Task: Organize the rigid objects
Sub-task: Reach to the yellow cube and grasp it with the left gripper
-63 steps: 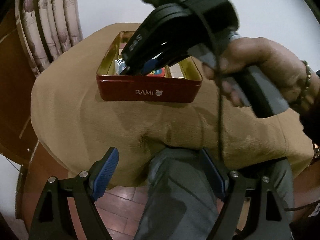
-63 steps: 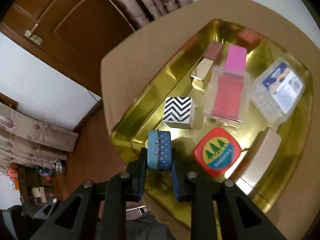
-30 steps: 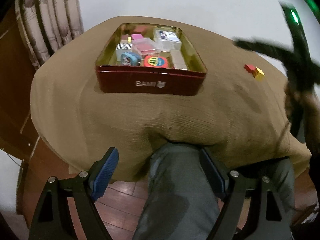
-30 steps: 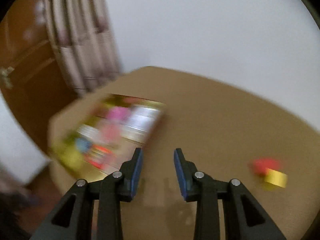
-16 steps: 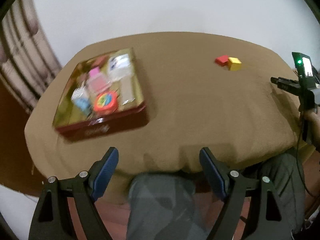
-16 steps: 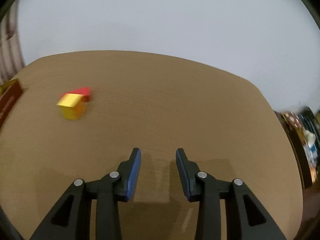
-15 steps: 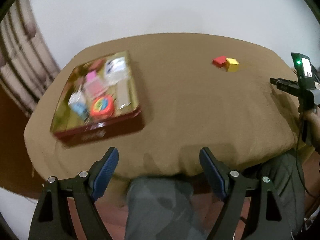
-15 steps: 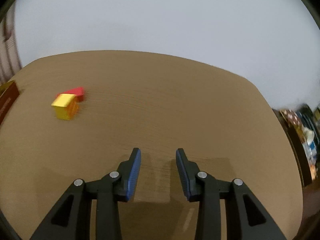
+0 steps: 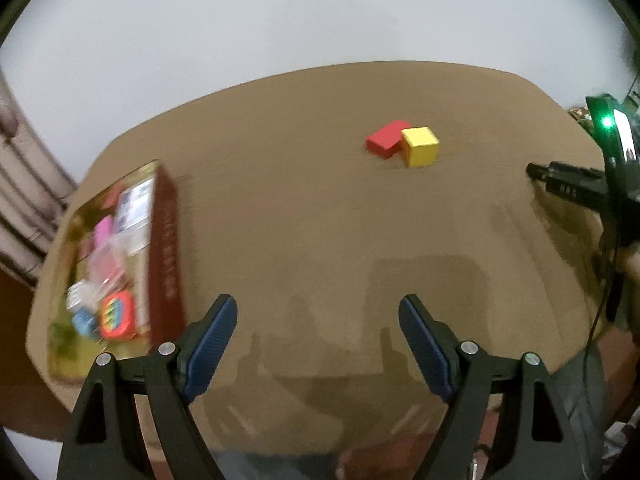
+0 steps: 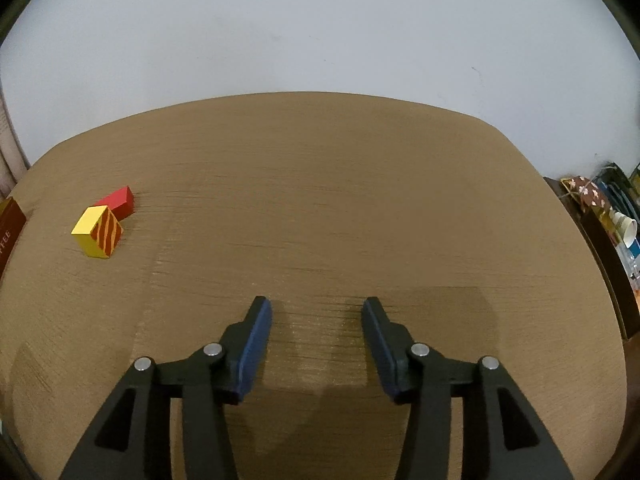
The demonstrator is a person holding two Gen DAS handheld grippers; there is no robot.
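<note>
A: Far left of the worktop (image 9: pixel 304 216), please.

B: A red tin (image 9: pixel 162 248) with a gold interior sits at the left edge, blurred. Inside it lie a red square case (image 9: pixel 117 315), a small blue item (image 9: pixel 85 325), pink pieces and a clear packet; finer detail cannot be made out.

A: The left gripper (image 9: pixel 318 342)?

B: Its blue-padded fingers (image 9: pixel 212 344) stand wide apart over bare brown cloth, nothing between them. Released.

A: Further right?

B: A red block (image 9: pixel 384 138) and a yellow block (image 9: pixel 420 146) lie touching on the far part of the worktop, well apart from the tin. From the right wrist view the yellow block shows an orange-striped side.

A: And the right gripper (image 10: pixel 316 338)?

B: Seen at the right edge of the left view, near the worktop's edge. Its jaws have just been opening; they stand apart with only cloth between them. Released, clear of both blocks.
</note>
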